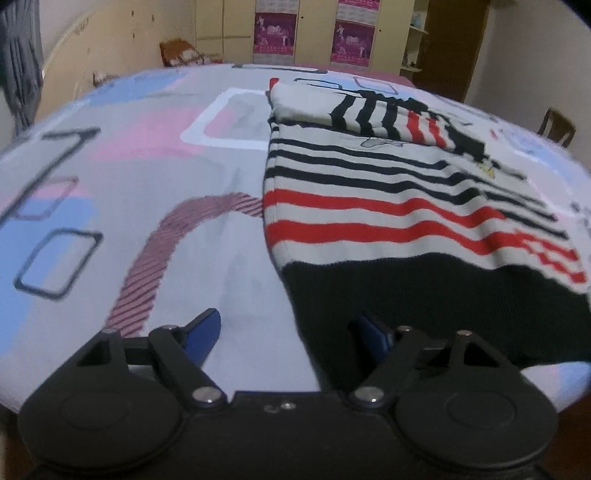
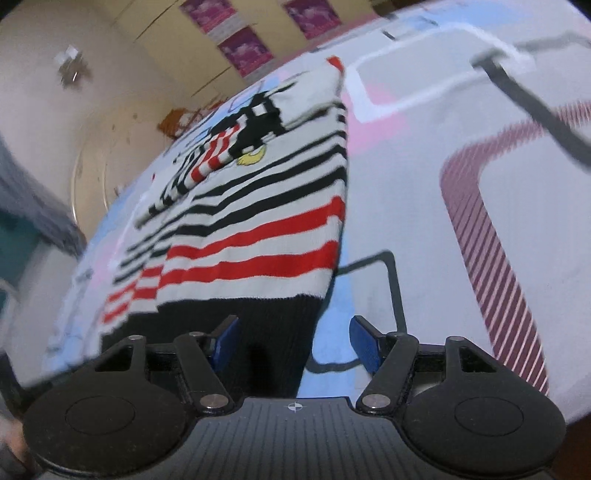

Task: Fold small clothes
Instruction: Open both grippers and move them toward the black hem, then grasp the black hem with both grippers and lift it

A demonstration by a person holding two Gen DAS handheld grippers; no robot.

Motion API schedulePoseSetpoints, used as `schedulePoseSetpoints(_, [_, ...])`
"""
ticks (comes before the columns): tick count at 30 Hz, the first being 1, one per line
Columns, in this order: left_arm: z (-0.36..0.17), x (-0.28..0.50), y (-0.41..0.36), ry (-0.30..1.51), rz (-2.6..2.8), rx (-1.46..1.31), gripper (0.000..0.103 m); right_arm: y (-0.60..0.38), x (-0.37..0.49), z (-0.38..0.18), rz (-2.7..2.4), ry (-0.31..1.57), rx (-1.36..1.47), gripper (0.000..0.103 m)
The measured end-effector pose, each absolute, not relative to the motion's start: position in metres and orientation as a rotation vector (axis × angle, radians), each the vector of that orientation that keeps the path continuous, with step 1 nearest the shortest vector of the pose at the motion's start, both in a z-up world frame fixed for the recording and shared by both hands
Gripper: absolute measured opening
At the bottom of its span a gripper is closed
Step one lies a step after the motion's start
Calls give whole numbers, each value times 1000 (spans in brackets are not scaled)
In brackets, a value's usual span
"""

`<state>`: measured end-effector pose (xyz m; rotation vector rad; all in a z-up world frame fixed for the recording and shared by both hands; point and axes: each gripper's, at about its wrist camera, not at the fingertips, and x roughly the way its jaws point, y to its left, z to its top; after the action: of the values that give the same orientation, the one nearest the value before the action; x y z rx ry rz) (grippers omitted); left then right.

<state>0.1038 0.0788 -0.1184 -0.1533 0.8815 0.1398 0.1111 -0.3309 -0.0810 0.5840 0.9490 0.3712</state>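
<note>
Sweater [image 1: 388, 206] hem partly hidden behind our left gripper [image 1: 286, 334] and right gripper [image 2: 293, 341]; both spread, pinching nothing; striped knit, sleeve folded across

Striped sweater [image 1: 388, 206] flat on patterned bedsheet [image 1: 129, 177], left gripper [image 1: 286, 332] fingers apart astride its black hem corner

Bed sheet [image 1: 229, 236] spread flat: grey ground, pink and blue patches, dark outlined squares, white outlined square toward far edge, maroon hatched band curving across near part. Beyond far edge of bed, cream cupboards [image 1: 210, 29] along wall. Two magenta posters [image 1: 275, 35] hang on cupboard doors, side by side. Brown-and-white cushion [image 1: 181, 53] just past far left edge. Grey curtain [image 1: 20, 62] at far left. Wooden chair [image 1: 556, 127] off right edge. Open shelf [image 1: 415, 37] with small items beside dark wood panel.
</note>
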Motion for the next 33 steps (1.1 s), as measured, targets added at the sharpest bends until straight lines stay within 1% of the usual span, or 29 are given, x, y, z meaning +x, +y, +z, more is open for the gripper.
schedulePoseSetpoints(3, [-117, 104, 86, 881, 72, -232, 74, -336, 111, -82, 411, 959, 667, 65])
schedulePoseSetpoints(7, [-117, 121, 95, 885, -28, -331, 66, -341, 123, -86, 391, 935, 710, 65])
schedulePoseSetpoints(10, [-122, 137, 97, 903, -85, -384, 66, -346, 135, -93, 387, 935, 787, 65])
schedulePoseSetpoints(12, [-121, 141, 95, 927, -116, -389, 66, -343, 138, -93, 401, 949, 787, 65])
schedulePoseSetpoints(13, [-121, 141, 94, 938, -146, -400, 64, -340, 137, -92, 421, 965, 778, 64])
schedulePoseSetpoints(14, [-123, 140, 94, 944, -173, -416, 62, -337, 134, -92, 446, 981, 775, 60])
schedulePoseSetpoints(16, [-125, 134, 91, 937, -199, -425, 62, -330, 127, -91, 484, 996, 764, 56])
schedulePoseSetpoints(17, [-127, 133, 92, 926, -197, -446, 58, -329, 124, -91, 497, 998, 767, 49])
schedulePoseSetpoints(18, [-128, 133, 95, 917, -195, -481, 54, -328, 123, -92, 505, 1000, 781, 46])
schedulePoseSetpoints(20, [-132, 136, 104, 905, -178, -554, 40, -327, 125, -97, 509, 1008, 796, 36])
schedulePoseSetpoints(21, [-134, 136, 107, 900, -173, -577, 36, -326, 127, -99, 504, 1008, 793, 32])
schedulePoseSetpoints(22, [-135, 139, 108, 900, -167, -584, 28, -326, 130, -100, 506, 1011, 791, 20])
schedulePoseSetpoints(23, [-135, 140, 107, 902, -158, -576, 17, -325, 132, -100, 509, 1015, 781, 5])
schedulePoseSetpoints(24, [-135, 140, 107, 901, -148, -567, 9, -324, 132, -99, 500, 1017, 756, 4])
schedulePoseSetpoints(25, [-134, 138, 108, 881, -149, -586, 7, -325, 131, -94, 497, 998, 731, 4])
schedulePoseSetpoints(28, [-123, 119, 112, 773, -141, -602, 7, -332, 120, -75, 511, 918, 718, 4])
schedulePoseSetpoints(30, [-130, 117, 111, 811, -89, -562, 7, -334, 114, -70, 511, 879, 694, 4])
schedulePoseSetpoints(31, [-139, 120, 109, 849, -70, -543, 7, -333, 116, -77, 489, 910, 670, 4])
schedulePoseSetpoints(33, [-144, 122, 113, 830, -67, -600, 7, -330, 124, -95, 446, 995, 656, 4])
